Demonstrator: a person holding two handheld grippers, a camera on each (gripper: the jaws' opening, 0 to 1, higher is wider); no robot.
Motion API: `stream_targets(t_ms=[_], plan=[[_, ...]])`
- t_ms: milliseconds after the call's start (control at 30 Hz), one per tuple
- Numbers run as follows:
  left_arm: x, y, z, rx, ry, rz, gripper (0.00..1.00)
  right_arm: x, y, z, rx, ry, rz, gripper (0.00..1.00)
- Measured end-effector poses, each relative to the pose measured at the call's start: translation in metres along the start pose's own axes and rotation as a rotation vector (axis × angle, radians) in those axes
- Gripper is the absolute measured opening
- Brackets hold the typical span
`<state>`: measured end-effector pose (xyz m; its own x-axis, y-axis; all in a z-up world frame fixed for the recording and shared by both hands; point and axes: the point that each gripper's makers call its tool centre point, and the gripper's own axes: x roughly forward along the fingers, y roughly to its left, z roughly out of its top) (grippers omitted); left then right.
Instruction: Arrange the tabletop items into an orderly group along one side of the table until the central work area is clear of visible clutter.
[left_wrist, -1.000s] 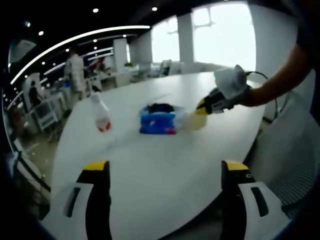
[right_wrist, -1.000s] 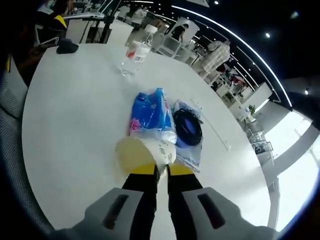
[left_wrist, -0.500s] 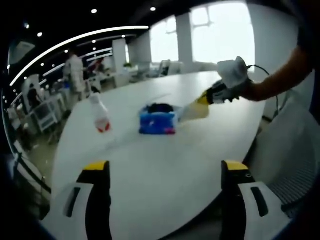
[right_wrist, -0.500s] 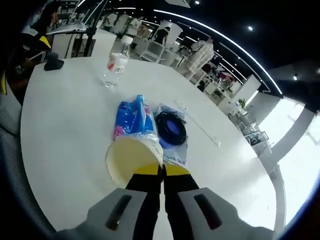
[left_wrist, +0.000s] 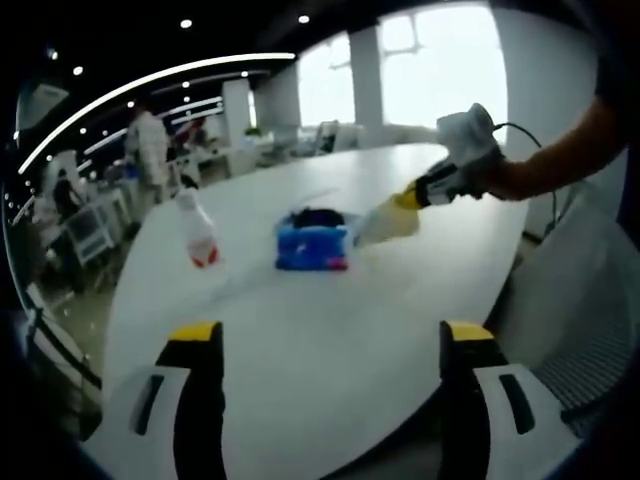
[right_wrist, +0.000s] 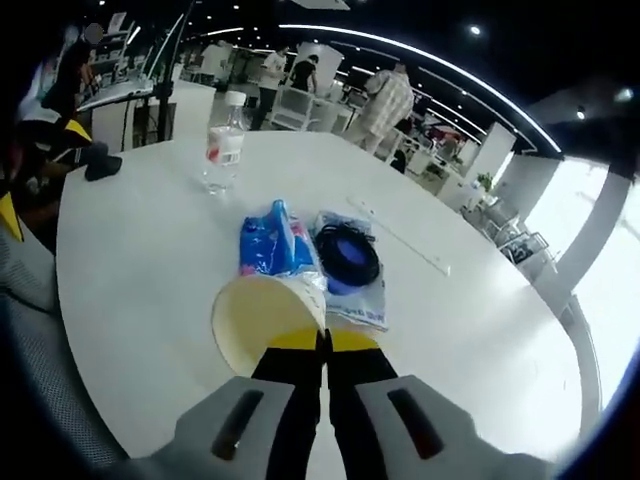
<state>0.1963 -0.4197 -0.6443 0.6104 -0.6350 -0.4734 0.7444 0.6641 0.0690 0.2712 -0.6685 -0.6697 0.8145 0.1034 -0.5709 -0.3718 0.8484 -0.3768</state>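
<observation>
Open-plan office behind, ceiling light strips overhead.

Left gripper view: white round table (left_wrist: 330, 330). Left gripper (left_wrist: 325, 345) at 6 o'clock, jaws wide apart, nothing between them. Blue packet (left_wrist: 312, 247) near centre; water bottle (left_wrist: 198, 230) at 9 o'clock of it, apart. Right gripper (left_wrist: 428, 188) at 2 o'clock, clamped on paper cup (left_wrist: 385, 222), which is tilted just beside the packet.

Right gripper view: jaws pinched on the cup's (right_wrist: 262, 320) rim at 6 o'clock. Packet (right_wrist: 274, 244) just past the cup; bagged black cable coil (right_wrist: 348, 256) at its 3 o'clock, touching. Bottle (right_wrist: 224, 142) upright at 11 o'clock.
</observation>
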Motion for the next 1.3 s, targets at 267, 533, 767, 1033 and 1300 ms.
stream_targets(t_ms=[267,533,767,1033,1300], plan=[[0.0,-0.002,0.0,-0.003,-0.001,-0.008,0.84,-0.007,0.011,0.004,0.054,0.006,0.039,0.0],[0.001,-0.01,0.004,0.048,-0.013,-0.034,0.74,-0.013,0.023,0.007,0.076,0.013,0.072,0.0],[0.0,-0.014,0.004,0.044,0.012,-0.058,0.7,-0.018,0.031,0.008,0.097,0.021,0.089,0.0],[0.001,-0.013,0.009,0.111,0.014,-0.056,0.6,-0.021,0.043,0.006,0.131,0.038,0.117,0.0],[0.008,-0.006,0.025,0.119,-0.008,-0.044,0.52,-0.026,0.058,0.01,0.149,0.05,0.154,0.0]])
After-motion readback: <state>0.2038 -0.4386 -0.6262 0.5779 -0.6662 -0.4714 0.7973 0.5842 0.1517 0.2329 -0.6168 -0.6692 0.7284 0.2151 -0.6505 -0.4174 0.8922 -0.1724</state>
